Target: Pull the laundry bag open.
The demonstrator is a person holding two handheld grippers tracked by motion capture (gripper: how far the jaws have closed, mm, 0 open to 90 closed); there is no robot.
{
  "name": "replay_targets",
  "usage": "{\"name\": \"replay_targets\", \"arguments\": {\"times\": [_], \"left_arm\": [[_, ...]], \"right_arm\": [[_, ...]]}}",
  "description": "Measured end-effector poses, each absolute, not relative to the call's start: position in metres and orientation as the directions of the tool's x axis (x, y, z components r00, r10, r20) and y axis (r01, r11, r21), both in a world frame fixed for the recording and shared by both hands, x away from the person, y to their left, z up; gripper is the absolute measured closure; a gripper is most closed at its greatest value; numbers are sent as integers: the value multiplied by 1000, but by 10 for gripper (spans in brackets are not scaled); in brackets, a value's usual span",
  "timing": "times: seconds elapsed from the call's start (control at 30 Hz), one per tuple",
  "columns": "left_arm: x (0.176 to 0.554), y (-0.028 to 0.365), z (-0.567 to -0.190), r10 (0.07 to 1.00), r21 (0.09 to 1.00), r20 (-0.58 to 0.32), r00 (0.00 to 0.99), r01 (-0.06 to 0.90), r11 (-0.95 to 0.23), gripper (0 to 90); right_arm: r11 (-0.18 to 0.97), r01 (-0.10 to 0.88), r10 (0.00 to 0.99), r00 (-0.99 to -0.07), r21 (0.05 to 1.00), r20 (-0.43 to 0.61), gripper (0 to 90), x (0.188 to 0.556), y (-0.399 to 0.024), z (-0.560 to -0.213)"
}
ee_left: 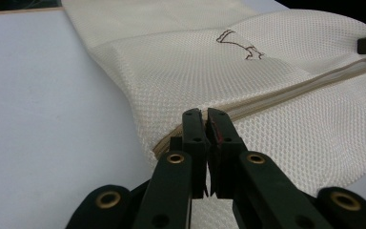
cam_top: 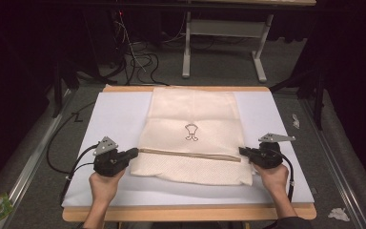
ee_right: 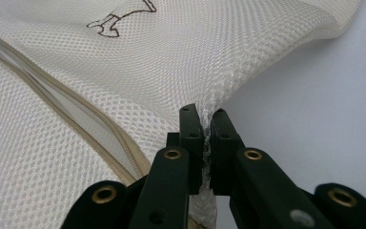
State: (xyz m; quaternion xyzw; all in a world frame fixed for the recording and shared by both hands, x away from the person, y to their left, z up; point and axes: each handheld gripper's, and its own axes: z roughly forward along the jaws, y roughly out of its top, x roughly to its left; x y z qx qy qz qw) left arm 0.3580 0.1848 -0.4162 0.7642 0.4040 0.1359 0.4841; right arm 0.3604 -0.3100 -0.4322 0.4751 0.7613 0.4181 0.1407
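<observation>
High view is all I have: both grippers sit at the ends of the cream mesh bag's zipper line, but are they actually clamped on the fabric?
Observer: Yes for the right gripper; its own view shows the cream mesh laundry bag pinched between shut jaws, the edge lifted off the white mat.
Operator: And the left?
Observer: The left gripper is shut at the beige zipper end; fabric shows in the slit between its jaws.
Operator: Zipper open?
Observer: Closed, as far as the left gripper view shows.
</observation>
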Motion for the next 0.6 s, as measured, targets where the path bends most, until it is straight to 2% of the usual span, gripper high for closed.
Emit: {"name": "replay_targets", "arguments": {"times": [0.6], "left_arm": [[358,190,-415,761,845,-175,624,493,-209,873]], "right_arm": [[190,597,849,-498,780,174,880,363,-313,-429]]}}
